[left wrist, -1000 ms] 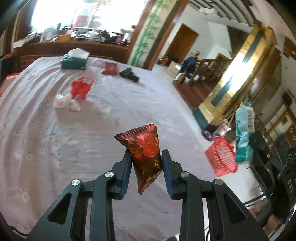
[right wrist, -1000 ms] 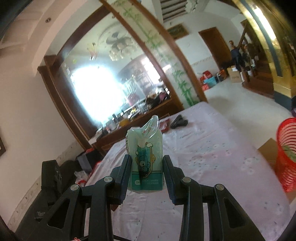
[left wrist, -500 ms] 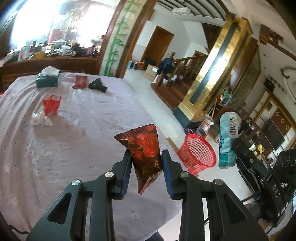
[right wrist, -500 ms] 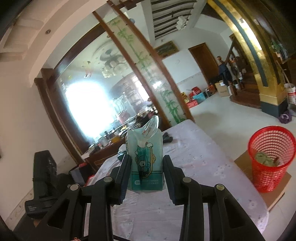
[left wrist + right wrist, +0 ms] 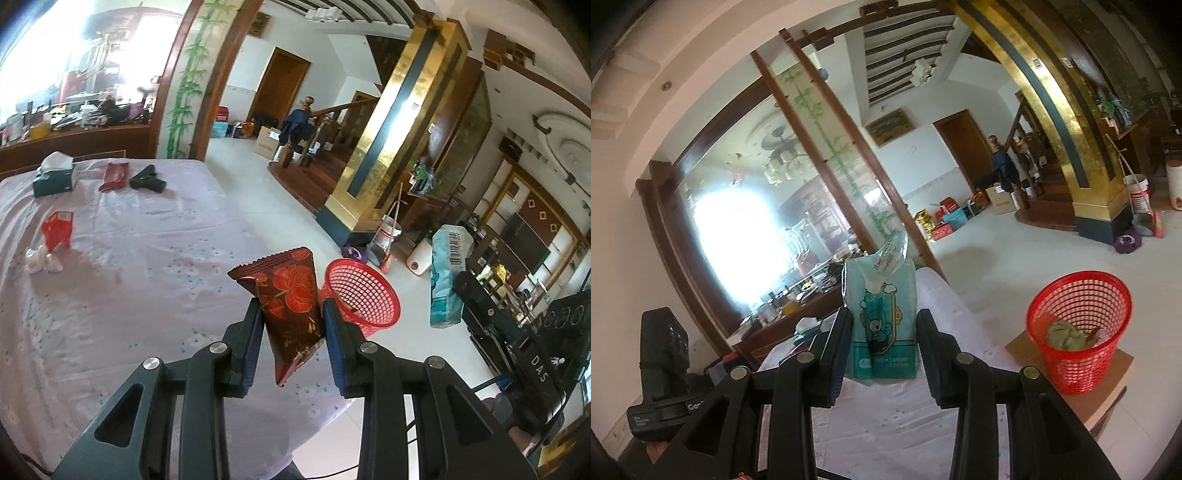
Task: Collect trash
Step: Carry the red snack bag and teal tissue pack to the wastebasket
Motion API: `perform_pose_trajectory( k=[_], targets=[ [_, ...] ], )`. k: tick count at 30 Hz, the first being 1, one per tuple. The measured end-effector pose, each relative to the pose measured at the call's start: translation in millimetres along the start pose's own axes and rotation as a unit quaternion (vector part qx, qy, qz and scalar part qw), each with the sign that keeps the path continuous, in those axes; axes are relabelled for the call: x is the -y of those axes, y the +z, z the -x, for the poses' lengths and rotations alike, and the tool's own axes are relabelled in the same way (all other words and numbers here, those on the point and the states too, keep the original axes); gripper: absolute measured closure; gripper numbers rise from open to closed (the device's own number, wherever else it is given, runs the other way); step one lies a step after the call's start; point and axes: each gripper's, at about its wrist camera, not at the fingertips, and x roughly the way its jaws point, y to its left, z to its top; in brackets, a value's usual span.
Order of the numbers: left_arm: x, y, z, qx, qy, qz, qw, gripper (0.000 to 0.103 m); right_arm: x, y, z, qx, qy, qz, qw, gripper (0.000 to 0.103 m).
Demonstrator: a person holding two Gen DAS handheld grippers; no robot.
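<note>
In the left wrist view, a table under a pale lilac cloth (image 5: 129, 295) fills the left half of the frame. At its far upper left stands a green tissue box (image 5: 54, 176), with a flat red packet (image 5: 114, 176) and a small black object (image 5: 147, 180) just to its right. Lower down on the left edge, a crumpled red wrapper (image 5: 57, 230) sits beside some white scraps (image 5: 40, 260). At bottom centre the left gripper (image 5: 291, 332) is clenched on a dark red snack wrapper (image 5: 290, 299) printed with a rose, held upright. Just right of it, on the floor beyond the table edge, is a red mesh bin (image 5: 364, 291). Further right a teal packet (image 5: 445, 280) shows. In the right wrist view, the right gripper (image 5: 882, 343) at bottom centre grasps that teal packet (image 5: 882, 321), upright, over the cloth (image 5: 897, 417). At lower right the red mesh bin (image 5: 1078, 328) stands on a piece of cardboard (image 5: 1115, 373), with a greenish wad (image 5: 1065, 334) inside.
</note>
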Motion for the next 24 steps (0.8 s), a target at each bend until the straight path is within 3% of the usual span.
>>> perform_pose_trajectory(
  k=[24],
  targets=[
    [68,17,-61,-0.025,-0.040,-0.049,0.9977,0.072,53,23,18,0.033,-0.059,-0.027,0.997,0.064]
  ],
)
